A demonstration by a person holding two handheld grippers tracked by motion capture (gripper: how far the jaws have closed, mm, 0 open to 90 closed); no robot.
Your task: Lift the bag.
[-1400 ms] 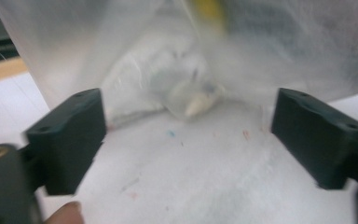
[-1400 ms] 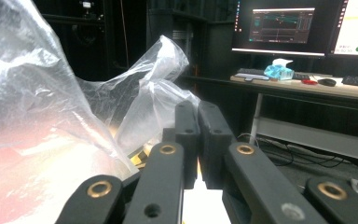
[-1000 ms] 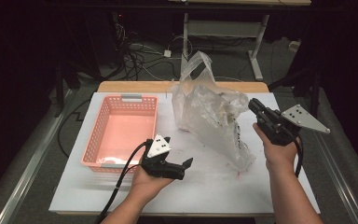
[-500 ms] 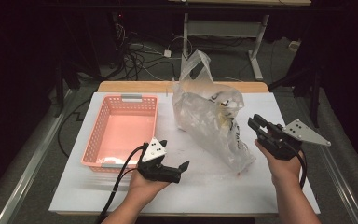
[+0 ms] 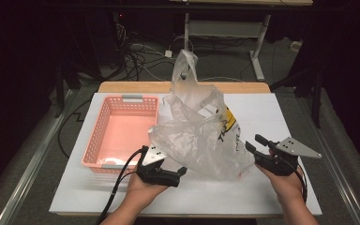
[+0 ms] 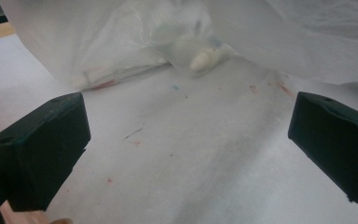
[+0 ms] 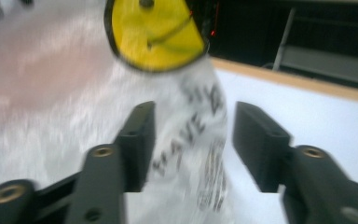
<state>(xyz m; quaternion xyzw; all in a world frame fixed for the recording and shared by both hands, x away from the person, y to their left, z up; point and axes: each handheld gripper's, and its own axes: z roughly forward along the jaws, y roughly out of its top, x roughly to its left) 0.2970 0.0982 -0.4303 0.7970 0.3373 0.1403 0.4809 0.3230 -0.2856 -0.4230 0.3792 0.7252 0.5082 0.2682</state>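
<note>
The plastic bag (image 5: 201,136) lies crumpled on the white table top (image 5: 281,112), just right of the pink basket (image 5: 122,133), and I take the bag as my landmark. It is thin and translucent, with a yellow round face and black lettering printed on its right flank. One handle loop stands up at the far end, over the table's far edge. Its near end sags toward me and rests on the table. In my left gripper view I can make out pale objects inside the bag (image 6: 205,56), one white and rounded, but I cannot tell what they are.

My right gripper (image 5: 257,149) sits at the bag's near right corner, low over the table. Its jaws have just been opening and now stand about half apart. In my right gripper view a fold of the bag (image 7: 191,135) with the lettering hangs between the jaws. The left jaw looks to lie against the film, the right one stands clear of it, so I record no grip. That view is blurred.

My left gripper (image 5: 182,172) lies at the bag's near left edge, pointing right along the table, just in front of the basket's near right corner. Its jaws are spread wide with only bare table top (image 6: 191,154) between them; the bag begins a little beyond the tips.
</note>
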